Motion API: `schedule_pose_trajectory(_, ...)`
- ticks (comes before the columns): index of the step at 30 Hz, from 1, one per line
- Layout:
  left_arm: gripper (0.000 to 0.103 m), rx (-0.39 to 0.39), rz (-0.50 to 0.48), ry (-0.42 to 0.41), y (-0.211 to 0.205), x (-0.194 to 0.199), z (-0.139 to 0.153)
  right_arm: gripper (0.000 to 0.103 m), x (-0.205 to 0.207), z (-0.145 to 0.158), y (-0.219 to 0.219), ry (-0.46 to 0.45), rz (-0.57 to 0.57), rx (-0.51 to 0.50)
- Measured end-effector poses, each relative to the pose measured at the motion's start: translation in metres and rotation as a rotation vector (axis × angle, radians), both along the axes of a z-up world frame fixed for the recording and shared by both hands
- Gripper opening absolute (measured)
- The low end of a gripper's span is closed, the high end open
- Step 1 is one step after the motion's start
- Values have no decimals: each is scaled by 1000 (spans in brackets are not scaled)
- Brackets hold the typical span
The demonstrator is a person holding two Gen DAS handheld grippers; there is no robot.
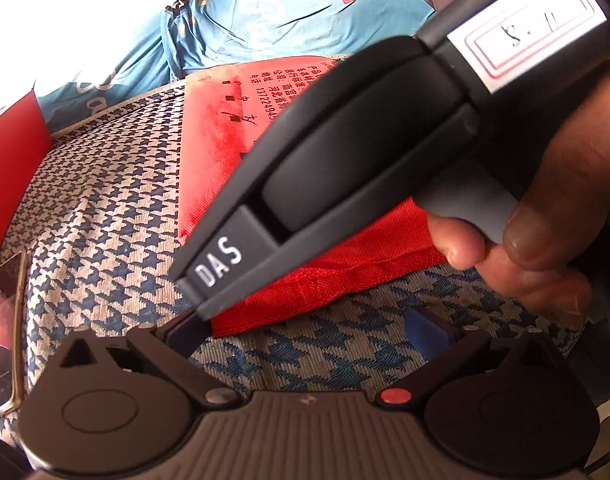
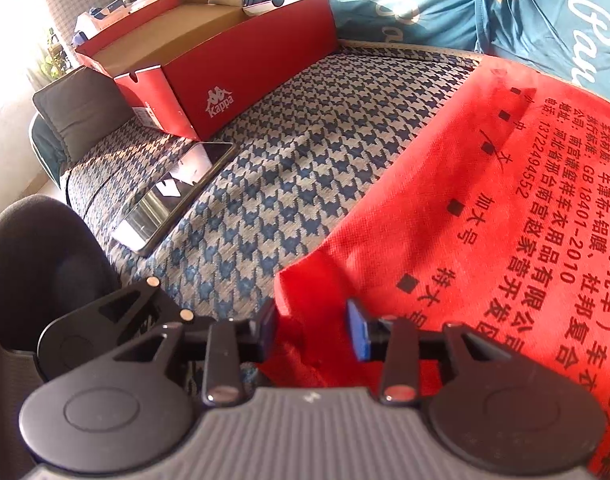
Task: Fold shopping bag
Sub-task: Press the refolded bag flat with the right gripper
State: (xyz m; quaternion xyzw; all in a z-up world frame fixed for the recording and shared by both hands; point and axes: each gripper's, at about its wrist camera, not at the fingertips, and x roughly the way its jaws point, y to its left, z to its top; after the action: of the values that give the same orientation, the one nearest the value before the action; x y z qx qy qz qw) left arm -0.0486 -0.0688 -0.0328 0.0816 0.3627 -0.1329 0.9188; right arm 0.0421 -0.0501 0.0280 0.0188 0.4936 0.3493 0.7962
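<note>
Landmark: the red non-woven shopping bag with black printed characters (image 2: 485, 208), lying flat on the blue-and-cream houndstooth cover (image 2: 289, 168).

Far left of the bag: open red cardboard shoe box (image 2: 233, 76). Nearer the bag, same side: a glossy flat phone (image 2: 173, 196) on the cover. Behind the bag: a teal printed garment (image 2: 505, 12).

At the bag's near left corner: right gripper (image 2: 313, 332), jaws partly apart, blue pads either side of a raised red corner and not pressing it. Judged: a fold has been laid and the corner is being let go.

Left gripper (image 1: 305, 332): jaws spread wide over bare cover just in front of the bag's near hem, holding nothing.

Next move likely calls for clearing the right jaws without dragging the fabric, then taking a fresh edge for another fold.
</note>
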Motion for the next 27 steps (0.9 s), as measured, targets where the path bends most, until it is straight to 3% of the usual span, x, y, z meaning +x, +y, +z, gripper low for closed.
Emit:
schedule_pose_trajectory(4, 103, 1, 0, -1, -2, -1, -3, 71, -1, 5, -6, 35, -15, 45)
schedule_pose_trajectory(5, 103, 1, 0, -1, -2, -1, -3, 73, -3, 7, -8, 38, -14, 54)
schedule_pose_trajectory(12, 103, -1, 0, 0, -8, -3, -8, 73, -6, 30, -18, -54, -62, 27)
schedule_pose_trajectory(16, 103, 0, 1, 1, -12, -5, -11, 72, -5, 37, -31, -110, -133, -43)
schedule_pose_trajectory(22, 103, 6, 21, -15, -16, -9, -11, 72, -5, 16, -41, -107, -193, -148)
schedule_pose_trajectory(27, 103, -5, 33, -55, -8, -17, 3, 83, -9, -4, -48, -99, -185, -179)
